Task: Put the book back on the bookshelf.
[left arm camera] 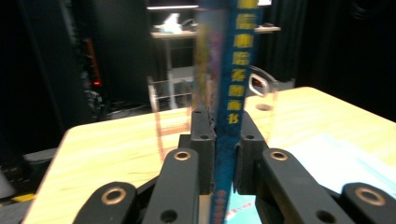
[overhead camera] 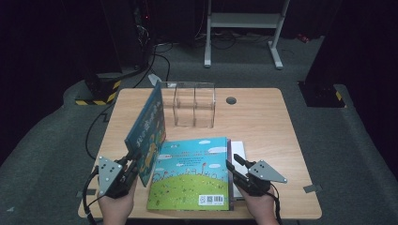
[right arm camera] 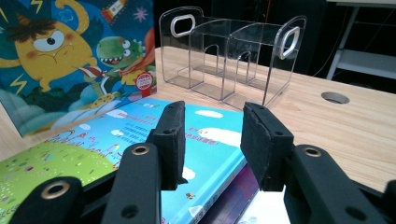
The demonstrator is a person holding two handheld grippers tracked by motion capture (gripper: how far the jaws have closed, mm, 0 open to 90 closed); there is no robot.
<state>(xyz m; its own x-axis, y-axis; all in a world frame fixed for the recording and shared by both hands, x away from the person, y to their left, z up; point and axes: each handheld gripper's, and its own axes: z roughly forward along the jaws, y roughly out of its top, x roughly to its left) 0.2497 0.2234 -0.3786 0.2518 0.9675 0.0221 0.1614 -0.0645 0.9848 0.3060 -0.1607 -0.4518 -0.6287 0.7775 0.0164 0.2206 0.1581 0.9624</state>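
The left gripper (overhead camera: pixel 133 159) is clamped on the lower edge of a tall blue picture book with a yellow monster on its cover (overhead camera: pixel 148 126); in the left gripper view its blue spine with yellow lettering (left arm camera: pixel 232 93) rises straight up from between the two black jaws, which press on it from both sides. The book stands on edge, tilted, ahead of that gripper, its far end reaching up to the clear plastic divided book holder (overhead camera: pixel 194 104). The holder's compartments hold nothing. The right gripper (overhead camera: pixel 236 165) has its jaws apart, gripping nothing, hovering over the near right edge of a flat-lying picture book with green meadow and blue sky (overhead camera: pixel 192 173), which tops a small stack on the light wooden table (overhead camera: pixel 272 126). Seen from the right gripper, the holder (right arm camera: pixel 233 60) stands ahead, beyond the flat book (right arm camera: pixel 116 140).
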